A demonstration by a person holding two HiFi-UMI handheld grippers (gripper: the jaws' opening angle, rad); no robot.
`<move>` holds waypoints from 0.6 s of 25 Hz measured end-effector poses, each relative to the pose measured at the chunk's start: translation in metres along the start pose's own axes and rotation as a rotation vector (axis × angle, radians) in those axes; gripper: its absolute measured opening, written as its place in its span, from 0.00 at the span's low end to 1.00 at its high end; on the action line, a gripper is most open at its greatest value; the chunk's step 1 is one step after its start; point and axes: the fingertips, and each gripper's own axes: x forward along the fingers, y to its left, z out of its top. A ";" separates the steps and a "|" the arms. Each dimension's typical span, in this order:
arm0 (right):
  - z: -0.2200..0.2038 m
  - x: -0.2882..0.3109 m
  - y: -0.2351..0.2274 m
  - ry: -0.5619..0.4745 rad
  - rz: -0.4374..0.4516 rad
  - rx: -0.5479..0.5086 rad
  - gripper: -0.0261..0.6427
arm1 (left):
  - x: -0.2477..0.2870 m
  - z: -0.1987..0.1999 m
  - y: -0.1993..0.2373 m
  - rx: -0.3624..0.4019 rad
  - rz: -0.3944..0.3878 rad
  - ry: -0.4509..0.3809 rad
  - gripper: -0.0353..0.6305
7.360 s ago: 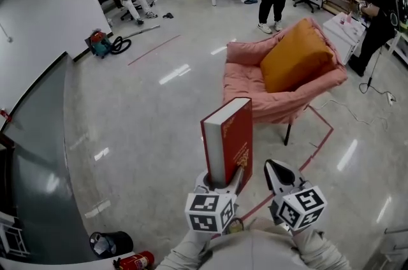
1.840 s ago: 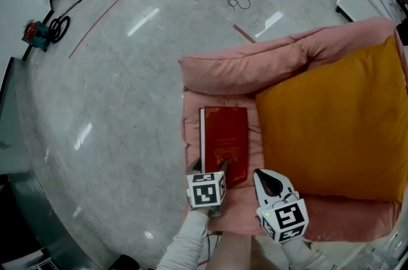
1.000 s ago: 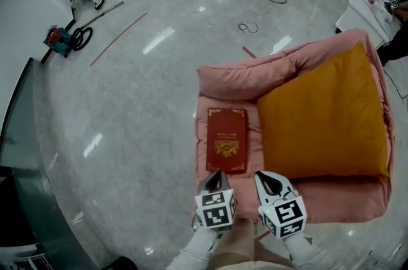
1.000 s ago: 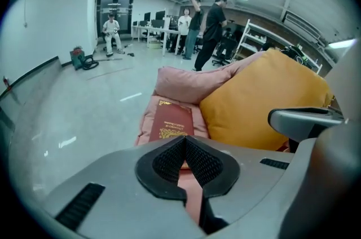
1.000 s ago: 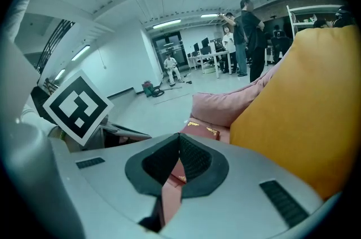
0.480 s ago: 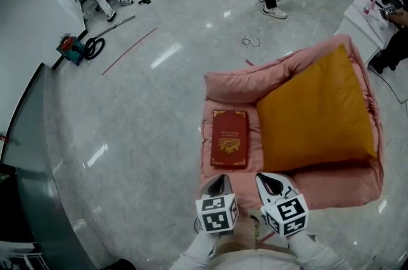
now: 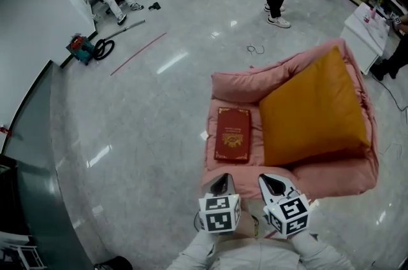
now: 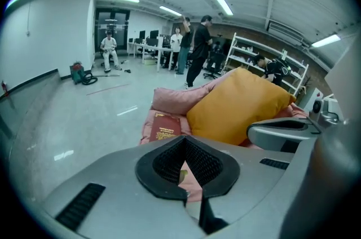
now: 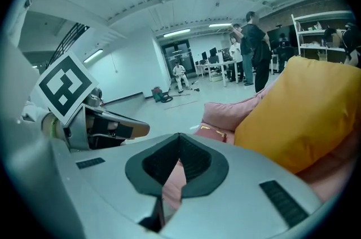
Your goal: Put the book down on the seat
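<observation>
The red book point(image 7: 233, 134) with gold ornament lies flat on the pink seat point(image 7: 255, 141).

The red book point(image 7: 233, 134) lies flat on the pink seat point(image 7: 255, 80), beside the orange cushion point(image 7: 312, 106). My left tongs point(image 7: 222, 179) and right tongs point(image 7: 271, 181) hover near, not touching it.

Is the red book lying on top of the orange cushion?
No, the red book lies flat on the pink seat, beside the orange cushion, not on it.

Grey left claw point(image 7: 221, 183), right claw point(image 7: 272, 184), black-white marker cubes point(image 7: 218, 214), pale sleeves point(image 7: 191, 256)
</observation>
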 end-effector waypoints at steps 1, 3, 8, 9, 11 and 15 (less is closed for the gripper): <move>0.001 -0.003 0.002 -0.003 0.002 -0.003 0.05 | -0.004 0.000 -0.001 0.006 -0.001 -0.005 0.06; 0.004 -0.009 0.006 -0.010 0.003 -0.008 0.05 | -0.012 0.000 -0.004 0.009 -0.006 -0.014 0.06; 0.012 -0.016 0.012 -0.035 0.004 -0.032 0.05 | -0.023 -0.003 -0.009 0.002 -0.017 -0.035 0.06; 0.013 -0.017 0.013 -0.038 0.006 -0.036 0.05 | -0.024 -0.003 -0.009 0.000 -0.017 -0.038 0.06; 0.015 -0.018 0.017 -0.040 0.013 -0.043 0.05 | -0.027 -0.002 -0.010 -0.004 -0.018 -0.044 0.06; 0.018 -0.020 0.024 -0.040 0.026 -0.053 0.05 | -0.032 0.001 -0.010 -0.013 -0.019 -0.060 0.06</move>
